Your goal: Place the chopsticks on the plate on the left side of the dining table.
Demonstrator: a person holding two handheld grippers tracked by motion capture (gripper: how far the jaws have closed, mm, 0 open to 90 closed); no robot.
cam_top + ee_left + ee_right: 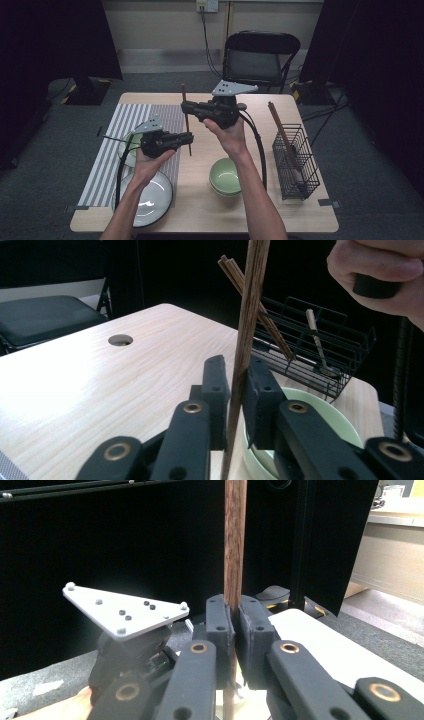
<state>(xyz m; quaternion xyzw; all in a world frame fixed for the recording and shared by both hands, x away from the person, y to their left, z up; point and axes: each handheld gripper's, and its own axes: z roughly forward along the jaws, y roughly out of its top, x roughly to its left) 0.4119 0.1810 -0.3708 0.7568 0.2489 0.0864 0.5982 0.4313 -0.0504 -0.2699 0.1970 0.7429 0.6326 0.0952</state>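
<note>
You've got one brown chopstick (186,119) held by both grippers above the worktop (210,210), well left of the wire basket (296,162), which serves as ref for everything here. Your right gripper (186,106), up and farther left of the basket than your right hand (227,131), has its jaws pressed together on the stick's upper part; in the right gripper view the stick (234,545) stands upright w/ the pads (218,625) tight on both sides. Your left gripper (188,138) sits lower, farther left of the basket again, and pinches the same stick near its lower end; in the left gripper view the stick (247,330) runs up between the pads (216,390), leaning slightly, and touches both. The stick's bottom tip hangs just above the bare wood, not touching as far as I can tell. In the basket, at its far end, more chopsticks (280,131) lean out; the left gripper view also shows a spoon (320,352) standing in it. A stack of green bowls (225,177) sits near the basket's left side, betw. it and the striped mat (112,145). On the mat, well left of the basket, are another green bowl (131,145), partly hidden by your left hand (150,162), and a dark-rimmed plate (152,197) overlapping the mat's near edge. A folding chair (260,57) stands beyond the worktop, behind the basket.
</note>
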